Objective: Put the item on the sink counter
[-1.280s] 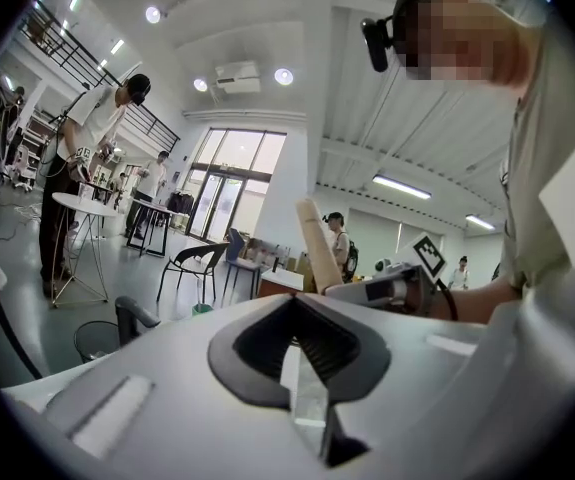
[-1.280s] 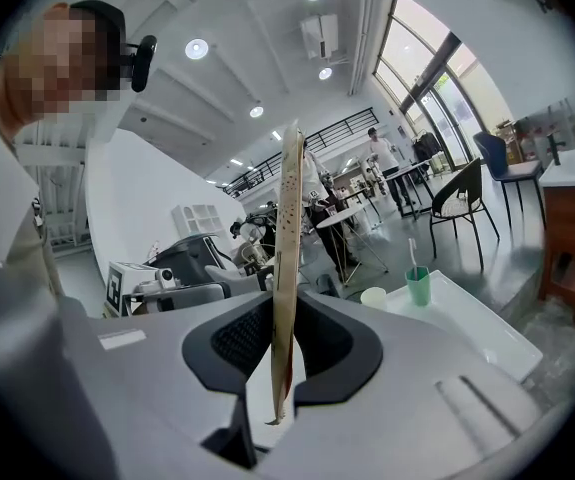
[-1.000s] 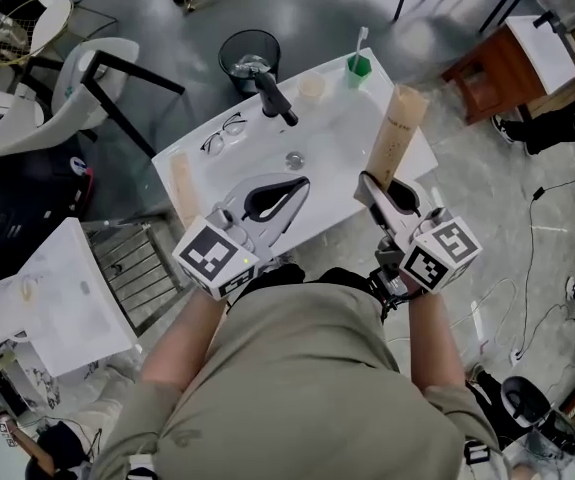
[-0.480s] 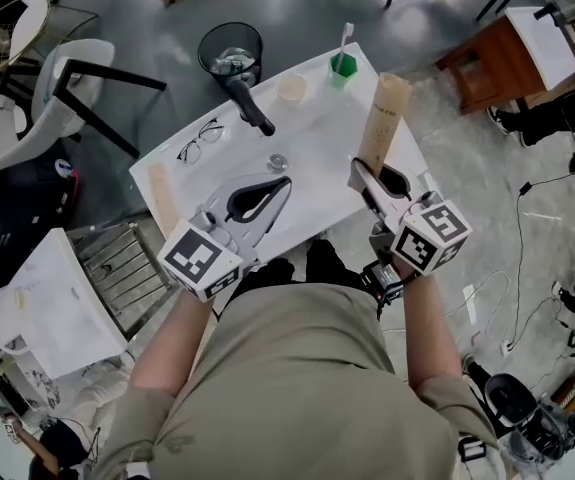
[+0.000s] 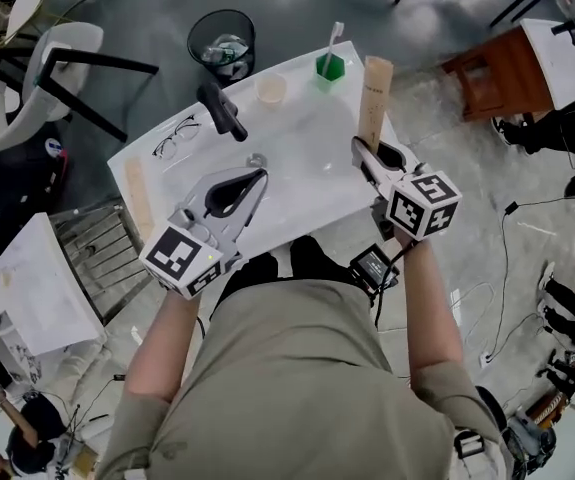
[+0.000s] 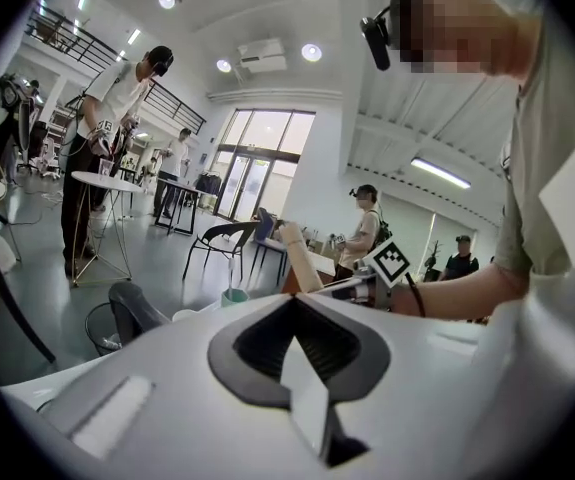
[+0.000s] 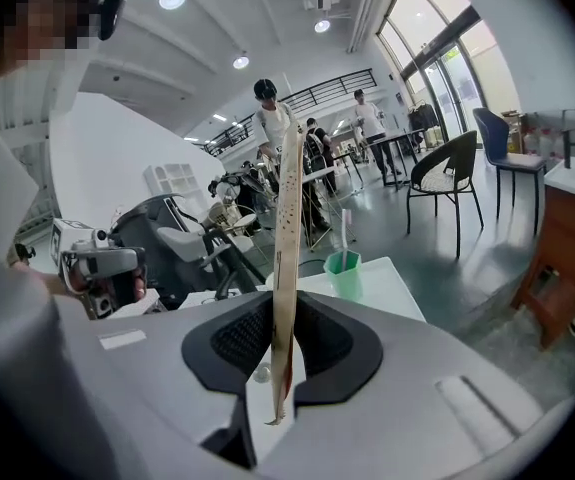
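A long flat tan package (image 5: 374, 103) stands nearly upright over the right end of the white sink counter (image 5: 307, 183). My right gripper (image 5: 370, 153) is shut on its lower end. In the right gripper view the package (image 7: 287, 238) runs edge-on up between the black pads (image 7: 235, 340), with the gripper (image 7: 279, 368) clamped on it. My left gripper (image 5: 257, 175) hovers over the basin close to the drain (image 5: 256, 159), shut with nothing in it. In the left gripper view its (image 6: 293, 306) tips meet.
On the counter are a black faucet (image 5: 222, 113), glasses (image 5: 175, 136), a pale cup (image 5: 271, 90), a green cup with a toothbrush (image 5: 329, 65) and a tan strip (image 5: 137, 190). A waste bin (image 5: 222, 38) stands behind, a wooden side table (image 5: 497, 68) to the right, a chair (image 5: 67, 58) to the left.
The head view has swung, so the counter sits further left. The left gripper's tip has come closer to the drain. The right gripper still clamps the package, now more upright.
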`<state>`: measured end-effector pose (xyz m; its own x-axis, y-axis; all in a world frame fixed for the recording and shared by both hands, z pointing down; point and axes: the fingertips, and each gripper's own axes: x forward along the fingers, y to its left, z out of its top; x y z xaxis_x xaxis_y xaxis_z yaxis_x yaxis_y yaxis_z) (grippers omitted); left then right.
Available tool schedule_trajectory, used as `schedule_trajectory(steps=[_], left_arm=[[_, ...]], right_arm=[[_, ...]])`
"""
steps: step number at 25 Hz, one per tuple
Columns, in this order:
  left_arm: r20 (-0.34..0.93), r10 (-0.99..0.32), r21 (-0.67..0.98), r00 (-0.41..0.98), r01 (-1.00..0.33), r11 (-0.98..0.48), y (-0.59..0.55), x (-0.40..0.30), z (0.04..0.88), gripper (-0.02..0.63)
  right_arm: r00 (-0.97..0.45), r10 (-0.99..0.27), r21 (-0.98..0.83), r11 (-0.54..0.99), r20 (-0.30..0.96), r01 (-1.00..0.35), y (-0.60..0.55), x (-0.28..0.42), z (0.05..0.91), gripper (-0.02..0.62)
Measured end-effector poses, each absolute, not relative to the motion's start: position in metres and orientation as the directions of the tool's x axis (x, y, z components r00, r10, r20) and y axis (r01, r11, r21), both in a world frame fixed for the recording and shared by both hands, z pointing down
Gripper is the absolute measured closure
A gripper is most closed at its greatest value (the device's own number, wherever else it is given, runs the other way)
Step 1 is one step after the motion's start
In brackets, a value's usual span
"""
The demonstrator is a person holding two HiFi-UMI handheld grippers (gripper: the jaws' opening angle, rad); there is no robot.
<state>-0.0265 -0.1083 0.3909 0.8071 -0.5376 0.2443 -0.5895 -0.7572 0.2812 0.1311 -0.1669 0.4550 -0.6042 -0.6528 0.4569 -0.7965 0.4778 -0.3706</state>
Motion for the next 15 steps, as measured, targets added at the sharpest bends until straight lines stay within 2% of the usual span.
schedule_trajectory(steps=[15], left_arm=[[0.305, -0.572, 0.287, 0.761, -0.646, -0.707, -0.123, -0.006, 0.407, 0.600]], right_arm=[[-0.528, -0.512, -0.286, 0.478, 0.678, -0.831, -0.239, 0.185, 0.566, 0.529]])
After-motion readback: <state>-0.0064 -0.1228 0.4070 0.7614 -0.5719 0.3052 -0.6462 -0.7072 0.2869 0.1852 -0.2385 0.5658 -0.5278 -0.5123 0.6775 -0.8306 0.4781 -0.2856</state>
